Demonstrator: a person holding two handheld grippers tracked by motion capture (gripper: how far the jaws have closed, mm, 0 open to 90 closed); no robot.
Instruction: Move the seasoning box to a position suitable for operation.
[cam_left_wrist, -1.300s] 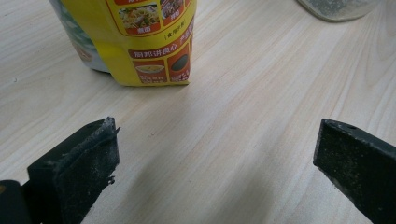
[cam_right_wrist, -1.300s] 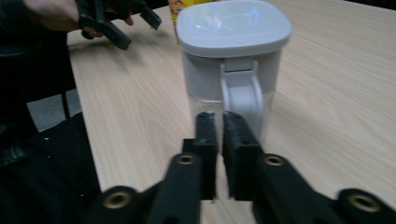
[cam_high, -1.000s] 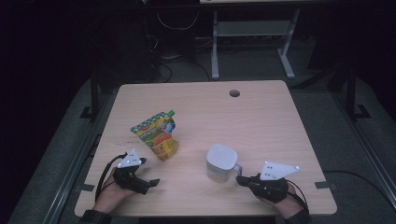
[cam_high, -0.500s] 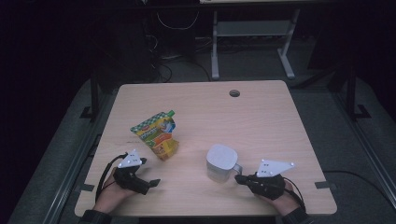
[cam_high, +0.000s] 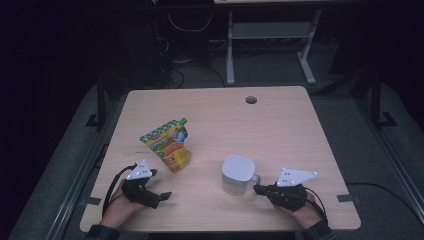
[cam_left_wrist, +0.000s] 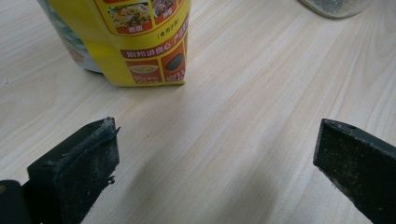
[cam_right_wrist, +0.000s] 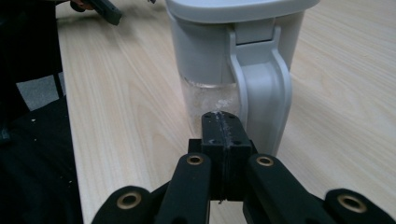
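- On the table, near its front edge, stands a jug with a grey lid, a clear lower body and a grey handle that points toward the right gripper.
- From the right gripper view, the jug stands upright just ahead of the jaws, its handle facing the camera and a little to the right of the jaw tips.
- That right gripper has its jaws pressed flat together with nothing between them; the tips sit low, just in front of the jug's clear part and beside the handle. Whether they touch the jug I cannot tell.
- To the left of the jug, well apart from it, lies a pouch printed yellow, green and orange, with a green cap at its far corner.
- Near the front left corner, the left gripper rests low over the table in the person's left hand, just short of the pouch and apart from it.
- From the left gripper view, both black jaws stand wide apart over bare wood, holding nothing; the pouch lies ahead, toward the left jaw's side.
- A round hole is set in the table's far edge.
- Each gripper carries a grey three-cornered plate on top and trails a black cable.
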